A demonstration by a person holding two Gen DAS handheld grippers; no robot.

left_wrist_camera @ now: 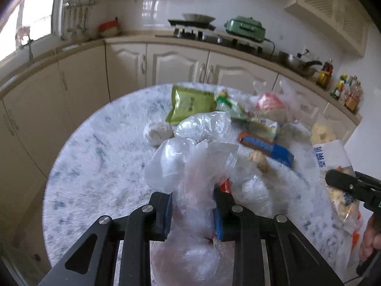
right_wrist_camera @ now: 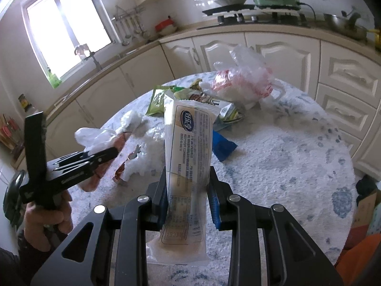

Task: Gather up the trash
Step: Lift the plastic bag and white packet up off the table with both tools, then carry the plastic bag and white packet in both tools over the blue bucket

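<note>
We hold our left gripper (left_wrist_camera: 193, 205) closed on a crumpled clear plastic bag (left_wrist_camera: 190, 166), which bulges out above and below its pads. Our right gripper (right_wrist_camera: 188, 197) is closed on a white printed wrapper (right_wrist_camera: 188, 143) that stands upright between its fingers. Ahead of both tools, more trash waits on the round marble table (right_wrist_camera: 285, 155): a green packet (left_wrist_camera: 188, 104), a blue wrapper (left_wrist_camera: 269, 147) and a bag with red print (right_wrist_camera: 240, 83).

We think the thin bag can slip from the left pads, because it is slick and only a fold is pinched. The tall wrapper can also bend and slide out if we swing the right tool quickly.
</note>
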